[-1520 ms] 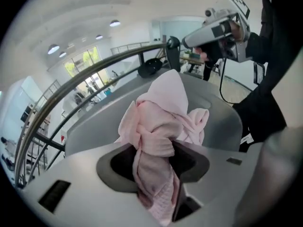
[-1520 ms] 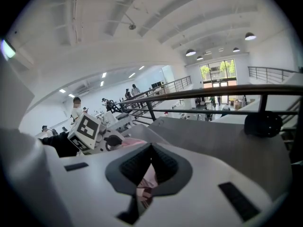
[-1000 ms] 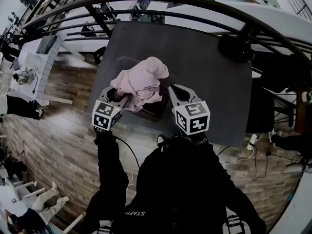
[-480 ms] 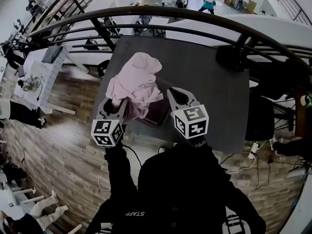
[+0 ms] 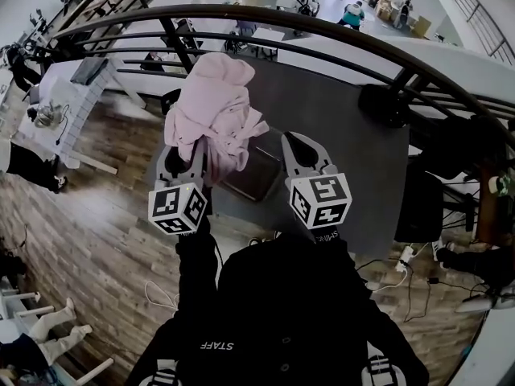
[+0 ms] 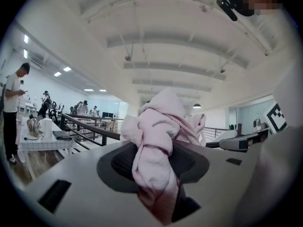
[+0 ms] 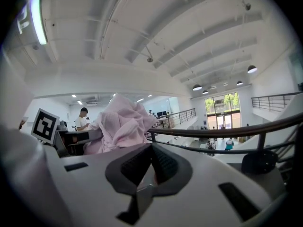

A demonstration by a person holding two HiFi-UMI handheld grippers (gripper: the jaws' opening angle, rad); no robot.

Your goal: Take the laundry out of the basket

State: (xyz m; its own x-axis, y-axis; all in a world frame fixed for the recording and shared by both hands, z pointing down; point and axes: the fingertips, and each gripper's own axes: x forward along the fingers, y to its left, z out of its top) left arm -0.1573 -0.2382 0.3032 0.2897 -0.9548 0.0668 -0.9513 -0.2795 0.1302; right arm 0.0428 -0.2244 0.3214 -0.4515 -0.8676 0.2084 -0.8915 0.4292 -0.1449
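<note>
**A:** So, starting at the left, how many grippers does the person hold?

**B:** Two. The left gripper (image 5: 183, 163) comes first. Its jaws are clamped on a fold of the one pink garment (image 5: 216, 107), and the rest stands above them in a bunched heap.

**A:** Where is that garment in relation to the basket?

**B:** It is raised in the jaws over the left part of the dark tabletop (image 5: 346, 159). The single dark basket (image 5: 259, 175) sits on the tabletop just right of the left gripper, between the two grippers. It cannot be made out whether any cloth touches the basket.

**A:** And further right?

**B:** The right gripper (image 5: 301, 153) is just right of the basket. Its jaws are closed together with nothing between them, and in its own view the garment shows off to the left.

**A:** How many marker cubes are there?

**B:** Two, one per gripper. The left cube (image 5: 179, 207) and the right cube (image 5: 320, 201) carry black-and-white square patterns, not letters.

**A:** Is there any readable writing?

**B:** One word, "STAFF", in white on the person's dark top (image 5: 282, 312), low in the head view. The print just below the right cube is too small to read.
</note>
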